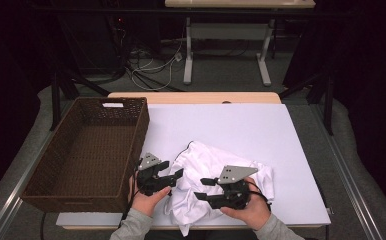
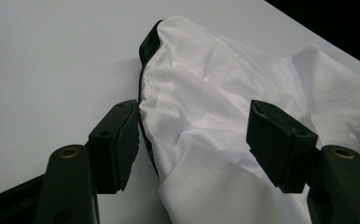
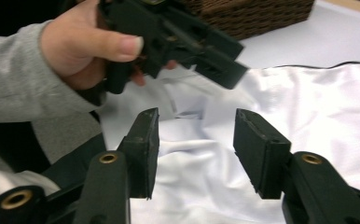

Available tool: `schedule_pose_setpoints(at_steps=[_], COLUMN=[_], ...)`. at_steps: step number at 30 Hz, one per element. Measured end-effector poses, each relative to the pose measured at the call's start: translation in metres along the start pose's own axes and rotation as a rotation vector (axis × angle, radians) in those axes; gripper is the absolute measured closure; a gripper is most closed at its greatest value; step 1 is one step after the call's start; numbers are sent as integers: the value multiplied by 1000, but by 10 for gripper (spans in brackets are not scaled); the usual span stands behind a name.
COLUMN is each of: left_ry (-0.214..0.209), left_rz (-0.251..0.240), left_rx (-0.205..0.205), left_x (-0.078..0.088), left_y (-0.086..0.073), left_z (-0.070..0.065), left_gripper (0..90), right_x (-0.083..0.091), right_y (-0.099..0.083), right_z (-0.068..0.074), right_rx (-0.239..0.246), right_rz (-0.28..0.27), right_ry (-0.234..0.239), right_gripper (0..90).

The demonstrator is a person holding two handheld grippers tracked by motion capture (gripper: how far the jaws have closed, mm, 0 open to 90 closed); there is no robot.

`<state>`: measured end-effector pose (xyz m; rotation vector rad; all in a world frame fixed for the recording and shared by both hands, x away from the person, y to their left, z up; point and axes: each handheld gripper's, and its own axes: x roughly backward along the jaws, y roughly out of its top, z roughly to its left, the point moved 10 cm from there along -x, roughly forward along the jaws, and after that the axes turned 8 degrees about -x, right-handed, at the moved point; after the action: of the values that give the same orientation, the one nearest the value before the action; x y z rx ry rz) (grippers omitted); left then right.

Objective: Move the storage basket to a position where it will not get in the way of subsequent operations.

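Note:
A crumpled white garment (image 1: 216, 170) with a thin black edge lies near the front of the white table top (image 1: 241, 125). My left gripper (image 1: 175, 168) is at the garment's left edge, jaws apart. In the left gripper view the cloth (image 2: 206, 102) runs between and beneath the jaws of that gripper (image 2: 194, 135), and its black edge lies beside the left pad. My right gripper (image 1: 199, 188) hovers over the garment's front part and points toward the left gripper. It is open (image 3: 197, 149), with the cloth (image 3: 308, 107) below it and nothing between the pads.
A dark wicker basket (image 1: 141, 135) stands at the table's left, close behind the left hand, and its wall (image 3: 252, 16) shows in the right gripper view. The left gripper (image 3: 236, 60) and its hand are just beyond the right jaws. Bare table lies behind and right of the garment.

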<state>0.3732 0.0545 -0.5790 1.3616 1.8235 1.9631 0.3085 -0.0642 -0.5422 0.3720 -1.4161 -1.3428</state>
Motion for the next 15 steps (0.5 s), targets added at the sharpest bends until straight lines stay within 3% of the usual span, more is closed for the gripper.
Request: schedule_pose_setpoints(at_steps=[5, 15], left_ry=[-8, 1], left_rz=[12, 11], left_rx=[5, 14], left_x=[-2, -5], left_y=[1, 6], left_z=[-2, 6], left_gripper=[347, 346], right_x=[6, 24], right_y=[11, 41], right_z=[-21, -68], right_rx=[-3, 56], right_rz=[-1, -28], right_ry=[-43, -167], right_gripper=[454, 447])
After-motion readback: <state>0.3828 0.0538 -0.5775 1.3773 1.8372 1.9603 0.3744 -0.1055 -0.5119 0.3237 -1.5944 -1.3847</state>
